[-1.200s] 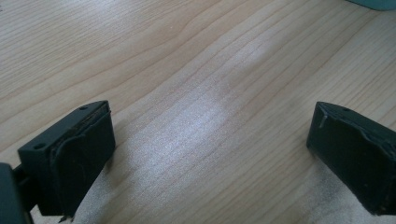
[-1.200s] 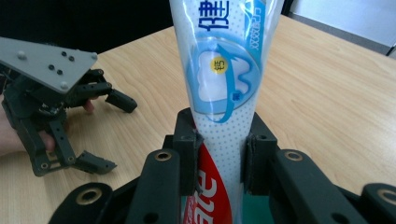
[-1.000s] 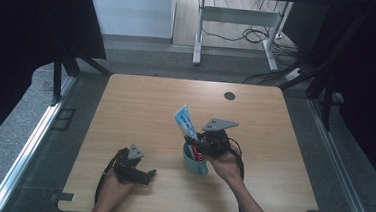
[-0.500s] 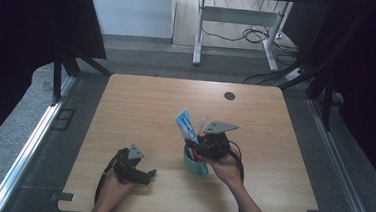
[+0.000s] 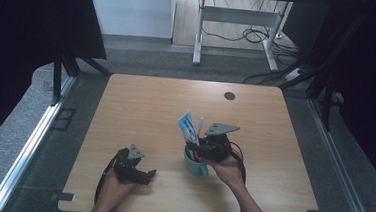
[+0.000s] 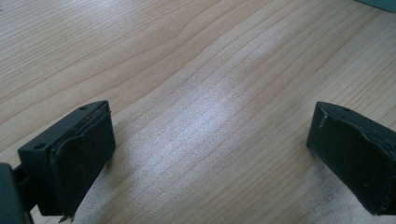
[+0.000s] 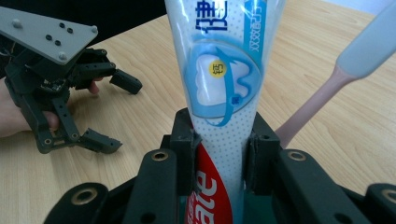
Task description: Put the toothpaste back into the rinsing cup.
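Where it stands upright in the teal cup point(image 5: 195, 164), the toothpaste tube point(image 7: 223, 93) is clamped between the two black pads point(image 7: 183, 140) of the right gripper point(image 7: 219, 154), one pad pressed on each flat side of its lower body. A toothbrush point(image 7: 327, 88) is leaned just beside the tube, apart from the pads. The left gripper point(image 6: 210, 154) is held low over the bare wooden table point(image 5: 141, 102), well apart from the cup, its jaws spread wide with nothing between them
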{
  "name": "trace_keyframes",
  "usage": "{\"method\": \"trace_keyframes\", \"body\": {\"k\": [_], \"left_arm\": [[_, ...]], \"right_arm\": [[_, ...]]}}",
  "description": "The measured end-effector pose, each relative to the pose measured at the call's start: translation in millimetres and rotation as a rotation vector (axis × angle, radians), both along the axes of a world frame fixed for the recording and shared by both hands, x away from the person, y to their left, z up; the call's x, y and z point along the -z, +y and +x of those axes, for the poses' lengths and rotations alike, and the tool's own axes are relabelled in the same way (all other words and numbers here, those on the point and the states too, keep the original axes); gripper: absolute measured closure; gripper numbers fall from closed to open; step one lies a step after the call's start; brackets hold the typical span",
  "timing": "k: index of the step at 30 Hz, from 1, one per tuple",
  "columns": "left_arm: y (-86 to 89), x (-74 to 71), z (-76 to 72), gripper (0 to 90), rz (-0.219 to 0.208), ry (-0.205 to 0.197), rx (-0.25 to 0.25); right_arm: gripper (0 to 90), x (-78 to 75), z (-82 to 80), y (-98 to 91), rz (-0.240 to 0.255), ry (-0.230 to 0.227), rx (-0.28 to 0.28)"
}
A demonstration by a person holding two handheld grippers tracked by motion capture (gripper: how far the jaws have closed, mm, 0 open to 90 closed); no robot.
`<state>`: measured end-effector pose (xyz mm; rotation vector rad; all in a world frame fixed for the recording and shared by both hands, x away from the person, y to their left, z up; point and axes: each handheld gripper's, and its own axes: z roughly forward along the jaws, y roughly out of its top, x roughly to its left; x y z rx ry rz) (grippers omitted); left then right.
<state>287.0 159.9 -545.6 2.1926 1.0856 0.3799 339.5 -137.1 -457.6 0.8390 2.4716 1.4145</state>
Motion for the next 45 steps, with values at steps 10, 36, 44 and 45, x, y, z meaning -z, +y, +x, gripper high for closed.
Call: {"method": "trace_keyframes", "body": {"k": [10,36,44,45], "left_arm": [[-0.1,0.1,-0.1,1.0,-0.002,-0.001,-0.001],[-0.1,0.1,-0.1,1.0,-0.002,0.000,-0.001],[-0.1,0.1,-0.1,1.0,-0.002,0.000,-0.001],[-0.1,0.1,0.0,1.0,-0.002,0.000,-0.001]], "right_arm": [[67.9,8.4,-1.6,-4.9,-0.009,0.027,-0.007],[43.3,1.4,-2.9,-5.0,-0.039,0.049,-0.030],[34.1,-4.9,-7.3,-3.8,-0.071,0.027,-0.034],[33.0,-5.4,-7.8,-3.8,-0.077,0.023,-0.034]]}}
